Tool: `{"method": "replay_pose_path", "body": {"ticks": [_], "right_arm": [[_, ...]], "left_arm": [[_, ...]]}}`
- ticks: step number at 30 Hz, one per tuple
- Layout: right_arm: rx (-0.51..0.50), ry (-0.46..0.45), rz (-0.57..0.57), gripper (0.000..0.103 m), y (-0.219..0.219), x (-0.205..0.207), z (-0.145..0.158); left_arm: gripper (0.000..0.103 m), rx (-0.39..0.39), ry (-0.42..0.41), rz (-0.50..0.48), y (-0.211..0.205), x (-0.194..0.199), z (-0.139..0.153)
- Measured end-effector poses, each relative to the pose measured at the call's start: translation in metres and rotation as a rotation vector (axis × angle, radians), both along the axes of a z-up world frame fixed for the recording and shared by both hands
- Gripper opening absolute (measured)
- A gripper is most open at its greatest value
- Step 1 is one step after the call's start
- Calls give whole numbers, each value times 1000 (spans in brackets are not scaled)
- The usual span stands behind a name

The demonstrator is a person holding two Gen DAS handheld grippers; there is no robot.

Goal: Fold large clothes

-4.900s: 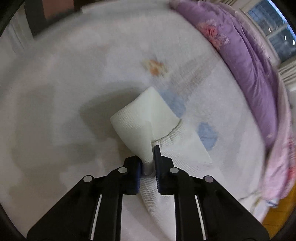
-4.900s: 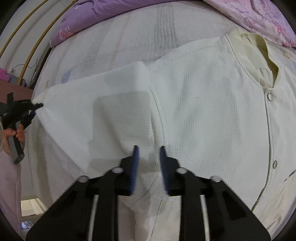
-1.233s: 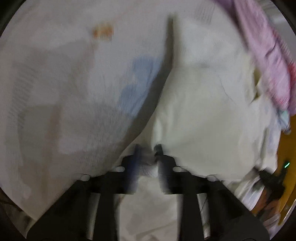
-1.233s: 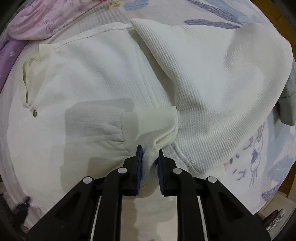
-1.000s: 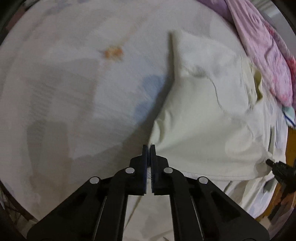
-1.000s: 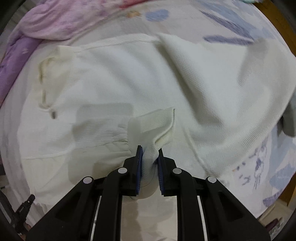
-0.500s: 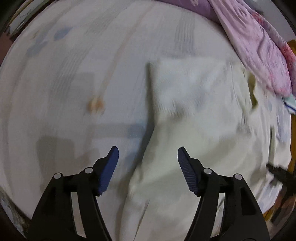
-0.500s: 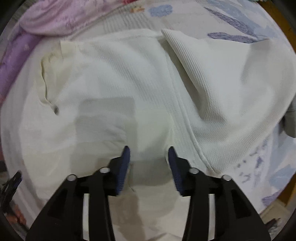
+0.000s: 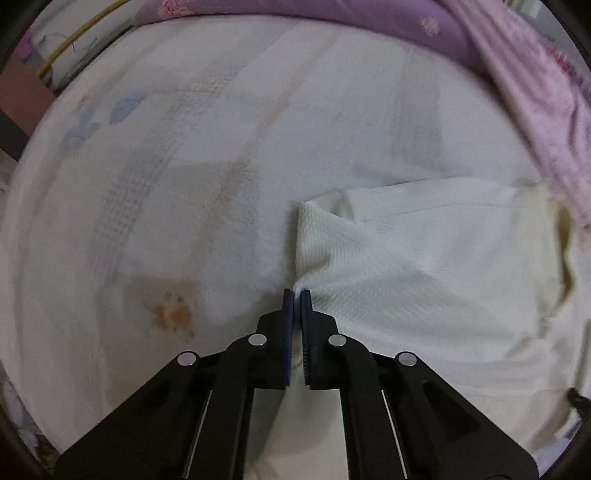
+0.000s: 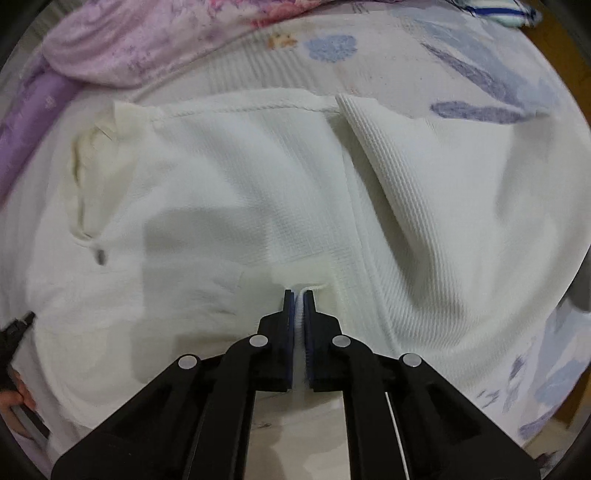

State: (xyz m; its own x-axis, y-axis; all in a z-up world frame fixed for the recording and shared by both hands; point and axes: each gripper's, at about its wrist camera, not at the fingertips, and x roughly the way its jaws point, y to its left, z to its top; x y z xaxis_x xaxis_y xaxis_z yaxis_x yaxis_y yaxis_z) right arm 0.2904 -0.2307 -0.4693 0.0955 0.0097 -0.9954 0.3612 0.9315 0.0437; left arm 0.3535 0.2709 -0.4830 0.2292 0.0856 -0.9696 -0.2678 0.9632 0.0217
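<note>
A bed fills the room here, its pale printed sheet (image 9: 229,147) spread wide, with a purple quilt (image 9: 332,22) and a pink blanket (image 10: 155,48) bunched along the far side. On the sheet lies the white jacket (image 10: 229,177), flat on the bed, collar (image 10: 79,173) off to the left in the right wrist view, both sleeves already crossed in over the body.

The left tongs (image 9: 296,295) have just snapped closed, and they pinch the folded side edge of the jacket right at its outer corner; the cloth runs away from them to the right, toward the collar end by the pink blanket. The right tongs (image 10: 299,295) have just closed too, clamped on a thin ridge of white fabric near the middle of the jacket's near edge, with the ribbed sleeve (image 10: 391,177) lying diagonally just beside them on the right.

So the garment's long axis runs between the two grips, each hand on its own side. My guess: they're set to lift this edge and carry it over toward the quilt side. Left of the left tongs there's plenty of bare sheet; toward the quilt, much less, and the collar already sits just beside the pink blanket. Dragging could pull the tucked sleeves loose.
</note>
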Motion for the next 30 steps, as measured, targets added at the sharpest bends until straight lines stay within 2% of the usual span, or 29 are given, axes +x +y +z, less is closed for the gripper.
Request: {"method": "replay_pose_path", "body": {"ticks": [1, 3, 4, 6, 8, 10, 11, 12, 14, 17, 18, 21, 24, 26, 27, 28, 30], "right_arm": [[6, 23, 3, 4, -1, -1, -9], [-5, 64, 40, 6, 2, -2, -20], [-24, 67, 46, 7, 4, -2, -16], [-44, 84, 22, 15, 6, -5, -7], [-70, 57, 15, 17, 16, -15, 9], [-127, -14, 36, 17, 27, -37, 42], [-112, -61, 87, 13, 40, -37, 51], [-63, -59, 132, 6, 48, -31, 50], [38, -22, 162, 2, 64, -27, 30], [39, 87, 196, 1, 84, -18, -21], [26, 85, 206, 0, 88, -19, -20], [14, 106, 217, 0, 99, -22, -9], [55, 103, 184, 0, 95, -20, -28], [47, 128, 175, 0, 97, -14, -21], [41, 121, 167, 1, 99, -11, -13], [53, 90, 158, 2, 100, -9, -1], [140, -34, 164, 2, 111, -4, 25]], "left_arm": [[4, -1, 20, -2, -1, 4, -6], [6, 8, 28, -39, -8, 7, 1], [8, 16, 42, -94, -12, 5, 7], [22, 86, 67, -160, -20, -2, 18], [22, 107, 56, -160, -20, -12, 34], [10, -8, 37, -143, -19, -26, 52], [4, -59, 27, -153, -26, -26, 56], [4, -80, 31, -171, -34, -31, 57], [1, -111, 77, -196, -51, -37, 40], [0, -115, 215, -175, -50, -51, -12], [0, -117, 203, -175, -49, -59, -19], [0, -118, 218, -147, -46, -79, -11], [2, -111, 207, -153, -45, -78, -24], [0, -73, 242, -183, -52, -68, -18], [0, -84, 227, -190, -54, -64, -7], [0, -110, 190, -196, -54, -62, 4], [0, -169, 103, -221, -61, -56, 31]]}}
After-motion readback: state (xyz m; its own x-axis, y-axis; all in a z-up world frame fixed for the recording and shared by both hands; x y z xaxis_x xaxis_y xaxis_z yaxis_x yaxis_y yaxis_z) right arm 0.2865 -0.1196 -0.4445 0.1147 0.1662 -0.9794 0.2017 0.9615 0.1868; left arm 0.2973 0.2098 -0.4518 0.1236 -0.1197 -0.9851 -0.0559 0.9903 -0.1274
